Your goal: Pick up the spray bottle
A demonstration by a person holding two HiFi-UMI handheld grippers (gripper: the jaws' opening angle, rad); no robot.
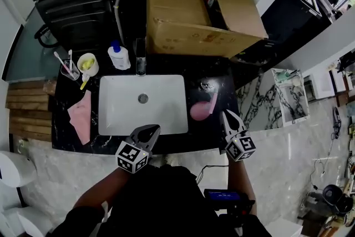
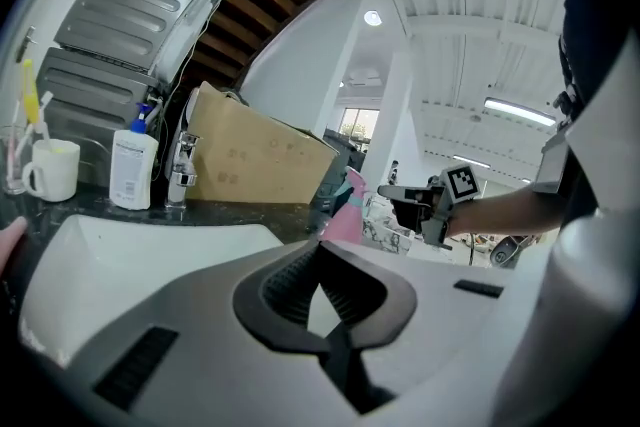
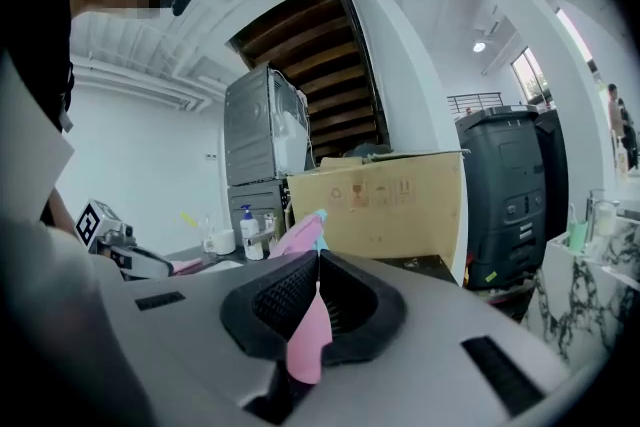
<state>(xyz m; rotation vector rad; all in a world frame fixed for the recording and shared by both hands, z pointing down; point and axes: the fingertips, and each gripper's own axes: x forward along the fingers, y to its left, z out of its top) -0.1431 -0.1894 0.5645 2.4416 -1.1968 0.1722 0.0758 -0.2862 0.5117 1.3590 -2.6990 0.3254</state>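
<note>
The pink spray bottle [image 1: 201, 109] with a teal nozzle rests on the black counter just right of the sink. My right gripper [image 1: 226, 114] is a little to its right, apart from it, with the jaws shut and empty. In the right gripper view the bottle [image 3: 300, 240] shows beyond the closed tips [image 3: 318, 255]. My left gripper [image 1: 152, 129] hangs over the sink's front edge, its tips together [image 2: 321, 245] and nothing in them. From the left gripper view the bottle [image 2: 344, 207] appears past the jaws to the right.
A white sink [image 1: 111, 119] fills the counter's middle, with a faucet [image 1: 140, 64] behind it. A white pump bottle [image 1: 118, 56], a mug [image 1: 87, 64] and a toothbrush glass [image 1: 69, 68] stand at the back left. A pink cloth [image 1: 81, 115] lies left; a cardboard box [image 1: 194, 8] sits behind.
</note>
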